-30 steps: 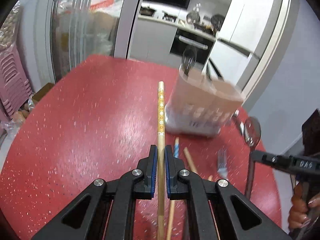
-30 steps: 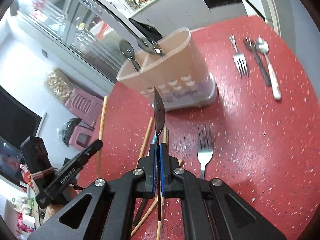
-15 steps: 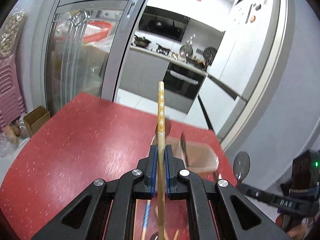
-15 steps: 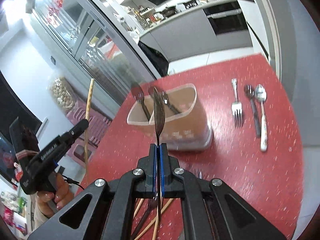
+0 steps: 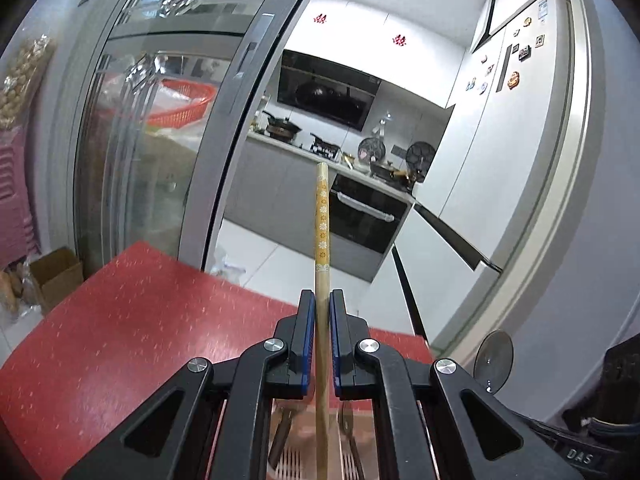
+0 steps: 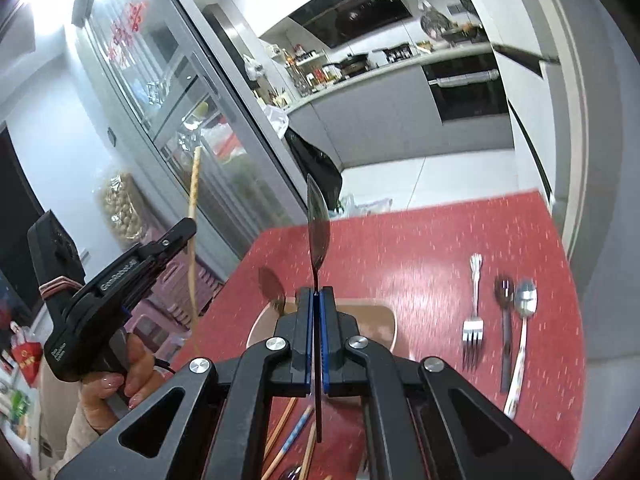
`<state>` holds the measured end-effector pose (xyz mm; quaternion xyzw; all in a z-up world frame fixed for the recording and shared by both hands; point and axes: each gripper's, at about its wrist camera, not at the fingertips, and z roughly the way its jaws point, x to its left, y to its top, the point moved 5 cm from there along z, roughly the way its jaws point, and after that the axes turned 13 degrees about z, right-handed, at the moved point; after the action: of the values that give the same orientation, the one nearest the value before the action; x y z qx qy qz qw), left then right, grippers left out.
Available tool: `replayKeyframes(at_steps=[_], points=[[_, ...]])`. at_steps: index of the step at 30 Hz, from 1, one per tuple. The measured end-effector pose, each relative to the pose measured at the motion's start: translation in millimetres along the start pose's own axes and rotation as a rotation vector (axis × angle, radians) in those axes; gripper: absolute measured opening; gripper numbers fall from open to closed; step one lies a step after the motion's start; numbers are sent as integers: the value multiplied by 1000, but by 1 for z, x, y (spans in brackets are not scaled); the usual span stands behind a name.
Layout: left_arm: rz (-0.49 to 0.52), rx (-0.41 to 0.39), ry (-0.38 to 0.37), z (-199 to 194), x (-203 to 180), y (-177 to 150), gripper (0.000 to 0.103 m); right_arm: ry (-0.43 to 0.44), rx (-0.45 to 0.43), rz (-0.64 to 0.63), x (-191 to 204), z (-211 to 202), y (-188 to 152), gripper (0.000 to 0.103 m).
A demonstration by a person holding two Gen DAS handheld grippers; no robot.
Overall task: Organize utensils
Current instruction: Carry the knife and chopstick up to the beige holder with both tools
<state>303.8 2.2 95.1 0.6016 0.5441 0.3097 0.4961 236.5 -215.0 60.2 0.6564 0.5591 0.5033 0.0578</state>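
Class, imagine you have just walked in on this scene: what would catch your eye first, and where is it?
First, the two sets of tongs raised above the red table: the left tongs pinch a patterned chopstick pointing upward, and the right tongs clamp a dark spoon edge-on. Next, a fork and two spoons lie side by side at the table's right.

left wrist: faces kitchen, above table (image 5: pixel 120 320) | right wrist: likewise (shared: table (image 6: pixel 420 248), oven)

A: What is lifted above the holder (image 6: pixel 384 320)?
B: A patterned wooden chopstick (image 5: pixel 322 224) and a dark spoon (image 6: pixel 318 220), both upright.
A: And right of the holder?
B: A fork (image 6: pixel 474 312), a dark spoon (image 6: pixel 505 320) and a white-handled spoon (image 6: pixel 522 328), side by side.
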Motion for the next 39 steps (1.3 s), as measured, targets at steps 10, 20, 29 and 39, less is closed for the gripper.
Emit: replayKeyframes(at_steps=[10, 20, 29, 39], points=[[5, -66, 45, 44, -2, -4, 32, 2, -63, -121, 7, 40, 17, 3], [137, -81, 121, 46, -13, -39, 32, -43, -61, -236, -4, 79, -7, 3], [211, -46, 137, 30, -22, -66, 32, -82, -25, -299, -17, 81, -31, 3], [222, 52, 160, 23, -17, -85, 32, -89, 36, -299, -16, 84, -45, 4]])
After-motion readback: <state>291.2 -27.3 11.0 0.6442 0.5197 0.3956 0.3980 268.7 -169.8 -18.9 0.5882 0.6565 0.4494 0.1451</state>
